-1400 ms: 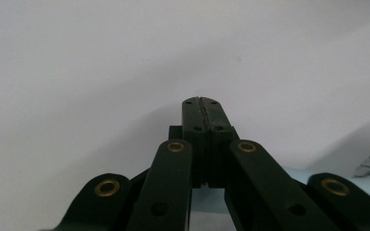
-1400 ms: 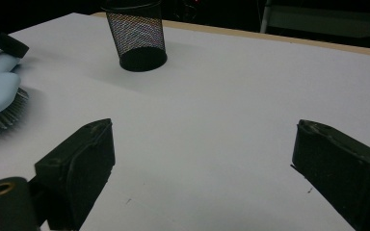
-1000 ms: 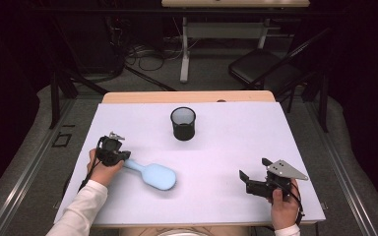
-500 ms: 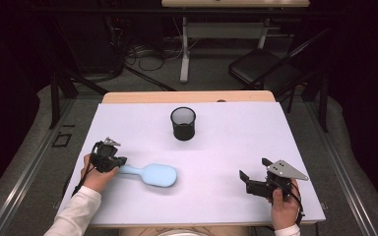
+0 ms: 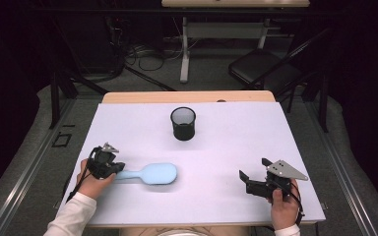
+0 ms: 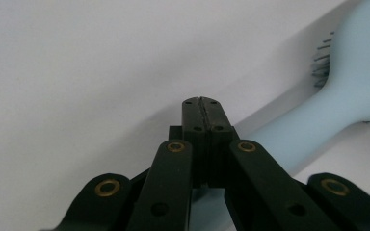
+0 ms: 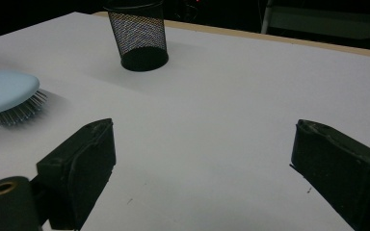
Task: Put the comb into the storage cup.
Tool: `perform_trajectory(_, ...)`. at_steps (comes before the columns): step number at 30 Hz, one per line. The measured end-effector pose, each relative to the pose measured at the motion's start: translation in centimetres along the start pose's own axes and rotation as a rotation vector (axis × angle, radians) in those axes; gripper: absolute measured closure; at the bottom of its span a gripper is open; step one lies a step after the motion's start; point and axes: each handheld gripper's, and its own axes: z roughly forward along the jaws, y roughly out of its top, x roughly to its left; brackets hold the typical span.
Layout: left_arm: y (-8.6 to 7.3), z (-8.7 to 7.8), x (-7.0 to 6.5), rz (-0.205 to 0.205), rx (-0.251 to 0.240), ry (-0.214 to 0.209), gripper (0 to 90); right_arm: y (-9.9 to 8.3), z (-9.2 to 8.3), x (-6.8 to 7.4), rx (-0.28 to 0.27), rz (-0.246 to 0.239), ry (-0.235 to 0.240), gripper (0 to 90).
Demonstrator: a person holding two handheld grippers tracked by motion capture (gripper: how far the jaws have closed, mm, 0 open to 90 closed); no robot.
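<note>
Lying bristles-down on the white surface (image 5: pixel 216 142), the pale blue hairbrush (image 5: pixel 150 173) points its handle at the left gripper (image 5: pixel 109 166), whose 2 fingers are pressed together with nothing between them, just beside the handle. The right gripper (image 5: pixel 250 181) rests well apart, fingers spread wide and empty. A black mesh cup (image 5: pixel 183 123) stands beyond.

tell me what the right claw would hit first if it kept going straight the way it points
Probably nothing soon: the open right claw points across bare white table. The black mesh cup and light blue plastic hairbrush sit left of its line, though depth is unclear.
</note>
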Motion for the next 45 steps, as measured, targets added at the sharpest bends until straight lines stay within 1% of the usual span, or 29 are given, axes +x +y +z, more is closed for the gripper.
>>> perform_trajectory(7, -0.5, -0.3, -0.8, 0.027, 0.012, -0.005, 90.0, 0.0, 0.0, 0.0, -0.001, 0.001, 0.000, 8.1)
perform_trajectory(15, -1.3, -0.7, -1.4, 0.038, 0.012, -0.016, 90.0, 0.0, 0.0, 0.0, 0.000, -0.001, 0.001, 8.1)
perform_trajectory(23, -1.8, -0.9, -2.1, 0.059, 0.019, -0.026, 90.0, 0.0, 0.0, 0.0, 0.000, -0.003, 0.001, 8.2)
perform_trajectory(24, -1.8, -1.0, -2.1, 0.062, 0.020, -0.022, 90.0, 0.0, 0.0, 0.0, 0.000, -0.002, 0.001, 8.2)
perform_trajectory(25, -1.9, -1.0, -2.2, 0.063, 0.020, -0.020, 90.0, 0.0, 0.0, 0.0, 0.000, -0.003, 0.000, 8.2)
perform_trajectory(26, -1.9, -1.0, -2.2, 0.061, 0.021, -0.029, 90.0, 0.0, 0.0, 0.1, 0.000, -0.002, 0.000, 8.2)
perform_trajectory(34, -2.1, -1.1, -2.5, 0.072, 0.023, -0.029, 90.0, 0.0, 0.0, 0.1, 0.000, -0.002, 0.000, 8.2)
perform_trajectory(45, -2.3, -1.1, -2.6, 0.069, 0.024, -0.031, 90.0, 0.0, 0.0, 0.1, -0.001, 0.000, 0.000, 8.2)
